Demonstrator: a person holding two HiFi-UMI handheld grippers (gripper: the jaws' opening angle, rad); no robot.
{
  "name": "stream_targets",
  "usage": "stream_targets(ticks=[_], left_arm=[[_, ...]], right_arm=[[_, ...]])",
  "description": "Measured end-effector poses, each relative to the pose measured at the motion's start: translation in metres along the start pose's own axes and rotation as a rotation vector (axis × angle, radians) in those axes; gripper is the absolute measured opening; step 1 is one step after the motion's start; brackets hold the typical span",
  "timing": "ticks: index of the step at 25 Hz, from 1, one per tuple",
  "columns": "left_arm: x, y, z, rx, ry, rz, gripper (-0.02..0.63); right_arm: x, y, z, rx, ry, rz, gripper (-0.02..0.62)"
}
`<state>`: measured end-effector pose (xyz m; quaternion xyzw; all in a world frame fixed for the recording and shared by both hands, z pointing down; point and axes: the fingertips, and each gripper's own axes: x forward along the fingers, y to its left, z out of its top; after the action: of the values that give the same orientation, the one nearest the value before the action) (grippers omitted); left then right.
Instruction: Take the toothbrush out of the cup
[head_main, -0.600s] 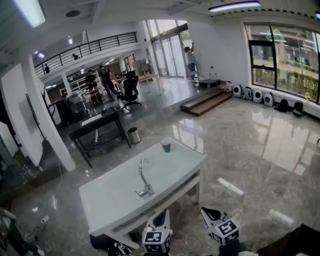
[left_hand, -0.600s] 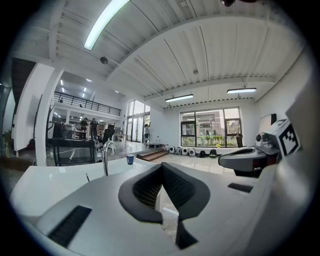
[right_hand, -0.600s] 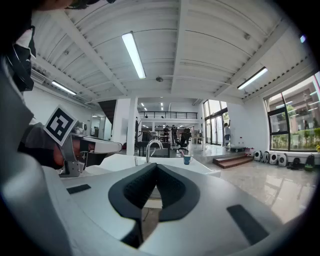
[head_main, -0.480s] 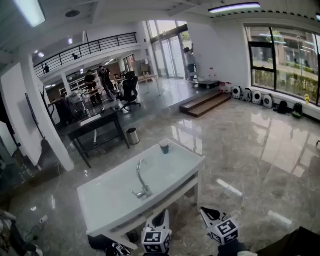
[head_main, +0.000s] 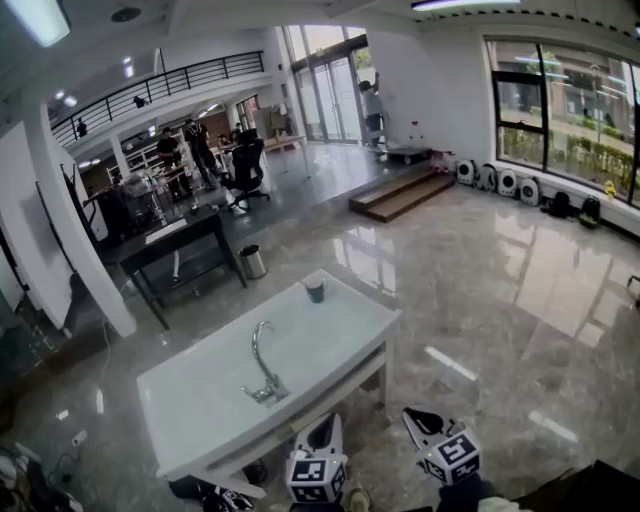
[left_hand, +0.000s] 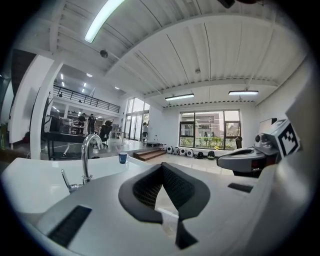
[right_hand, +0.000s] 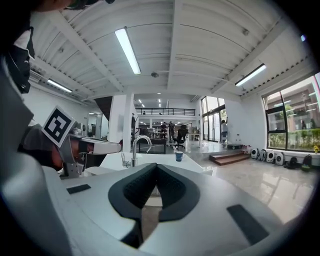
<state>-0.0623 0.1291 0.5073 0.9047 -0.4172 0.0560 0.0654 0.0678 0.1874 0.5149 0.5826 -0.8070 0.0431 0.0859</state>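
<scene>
A small blue cup stands near the far end of a white sink table; it also shows small in the left gripper view and the right gripper view. It is too small to tell whether a toothbrush is in it. My left gripper and right gripper hang side by side off the table's near edge, far from the cup. In the left gripper view my left gripper has its pads together, holding nothing. Seen along its own jaws, my right gripper is shut and empty too.
A chrome faucet rises from the middle of the table, between me and the cup. Beyond the table stand a black desk, a metal bin and a low wooden step. People stand far back by an office chair.
The table, faucet and cup have slid a little left and down in the head view. Both grippers keep their places at the bottom edge, still shut.
</scene>
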Motion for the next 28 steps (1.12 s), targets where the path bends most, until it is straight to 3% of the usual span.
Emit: stream_targets(ticks=[8,18,28], left_arm=[[0.078,0.031,0.011,-0.016,0.012,-0.039,0.0],[0.17,0.089,0.037,0.022,0.006,-0.084,0.0],[0.231,0.115,0.036,0.016,0.042,-0.095,0.0]], right_arm=[[0.062,-0.046,0.008,0.002,0.025,-0.04,0.009],[0.158,-0.085,0.035,0.009,0.016,-0.081,0.009],[0.212,-0.125,0.043,0.01,0.017,-0.088,0.009]])
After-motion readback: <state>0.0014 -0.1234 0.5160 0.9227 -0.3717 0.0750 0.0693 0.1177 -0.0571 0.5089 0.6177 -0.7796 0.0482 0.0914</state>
